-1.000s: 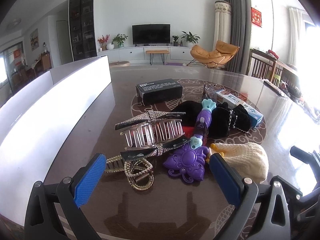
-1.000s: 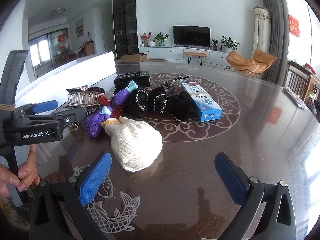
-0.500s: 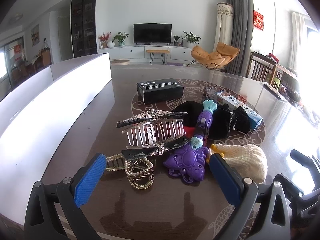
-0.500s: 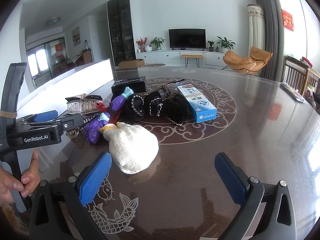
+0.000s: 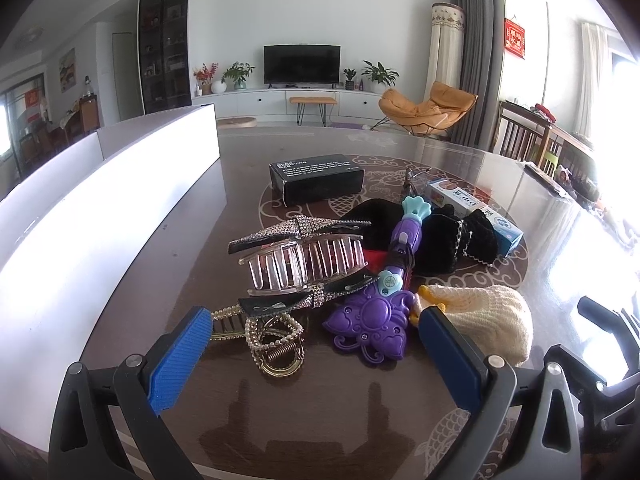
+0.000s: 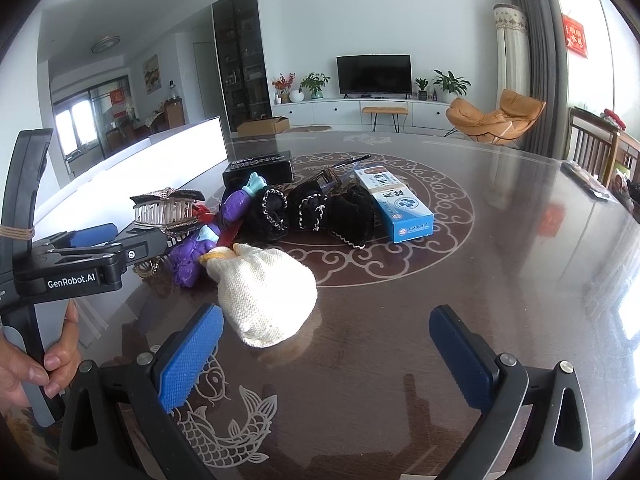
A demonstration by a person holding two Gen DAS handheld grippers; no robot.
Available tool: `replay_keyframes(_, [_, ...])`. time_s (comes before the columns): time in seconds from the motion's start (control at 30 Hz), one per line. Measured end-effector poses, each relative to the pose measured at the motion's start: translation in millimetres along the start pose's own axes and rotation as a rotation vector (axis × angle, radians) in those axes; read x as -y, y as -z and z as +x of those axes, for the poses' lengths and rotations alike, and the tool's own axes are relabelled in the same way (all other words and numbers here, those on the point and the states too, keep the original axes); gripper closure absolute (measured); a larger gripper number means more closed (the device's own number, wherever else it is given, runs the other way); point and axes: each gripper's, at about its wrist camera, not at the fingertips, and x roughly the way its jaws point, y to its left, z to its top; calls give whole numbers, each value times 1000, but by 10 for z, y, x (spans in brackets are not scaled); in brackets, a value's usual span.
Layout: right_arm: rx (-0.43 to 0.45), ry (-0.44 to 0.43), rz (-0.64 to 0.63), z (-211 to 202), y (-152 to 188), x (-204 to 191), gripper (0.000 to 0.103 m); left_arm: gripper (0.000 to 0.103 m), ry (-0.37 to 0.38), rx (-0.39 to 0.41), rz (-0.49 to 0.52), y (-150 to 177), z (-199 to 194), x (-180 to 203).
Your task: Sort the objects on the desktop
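A heap of small objects lies on the dark table. Nearest my open left gripper are a gold pearl hair claw, a clear pink hair claw between rhinestone clips, and a purple toy wand. A cream knitted pouch lies at the right, also cream pouch just ahead of my open right gripper. Behind are black velvet pouches, a blue box and a black box. Nothing is between either gripper's fingers.
A long white bin runs along the table's left side. A hand holds the left gripper's handle at the left of the right wrist view. The table's right half is bare polished wood. Chairs stand beyond the far right edge.
Both views shift slightly; the heap sits a little nearer and lower in the left wrist view. No object has moved, and both grippers stay open.
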Motion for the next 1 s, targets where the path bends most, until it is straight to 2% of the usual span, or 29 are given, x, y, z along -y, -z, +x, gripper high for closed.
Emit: replay_keyframes(1.0, [-5, -2, 4, 7, 7, 2, 0, 0, 9, -4, -16, -8, 7, -2])
